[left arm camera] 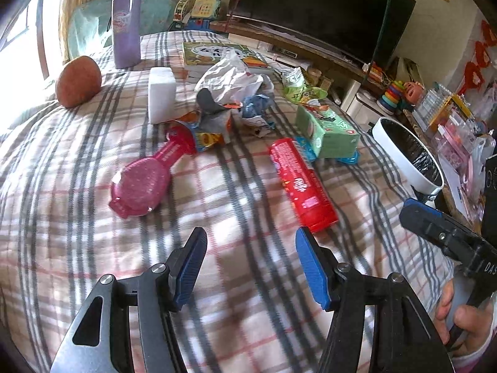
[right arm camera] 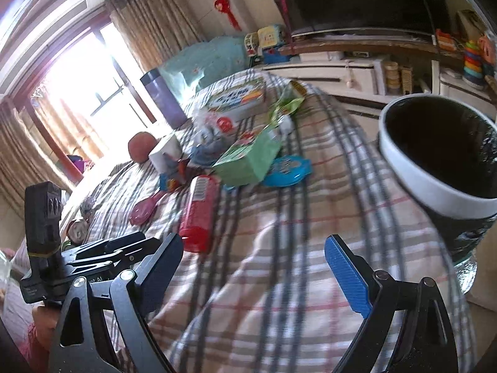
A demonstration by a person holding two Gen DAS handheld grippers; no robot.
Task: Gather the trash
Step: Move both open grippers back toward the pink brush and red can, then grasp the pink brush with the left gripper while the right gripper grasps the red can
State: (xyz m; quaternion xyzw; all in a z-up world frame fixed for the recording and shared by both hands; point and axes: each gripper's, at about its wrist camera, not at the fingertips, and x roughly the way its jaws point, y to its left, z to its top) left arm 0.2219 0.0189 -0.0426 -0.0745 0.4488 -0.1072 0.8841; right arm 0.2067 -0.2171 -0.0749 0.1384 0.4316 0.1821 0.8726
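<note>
From the left wrist, the left gripper (left arm camera: 251, 255) hangs wide open and empty above the plaid bedcover (left arm camera: 93, 248), just short of the red tube (left arm camera: 301, 183) lying before the crumpled wrappers (left arm camera: 230, 93). From the right wrist, the right gripper (right arm camera: 254, 267) also gapes empty, the lined bin (right arm camera: 435, 155) close on its right.

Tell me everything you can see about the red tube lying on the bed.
The red tube is a long cylindrical snack canister with a glossy red wrapper, white lettering and a barcode near its far end. It lies on its side on the plaid blanket, near end toward the cameras, far end beside the green carton. Whether they touch is unclear. It looks intact. Neither gripper touches it; the left gripper hangs open just short of it.
</note>
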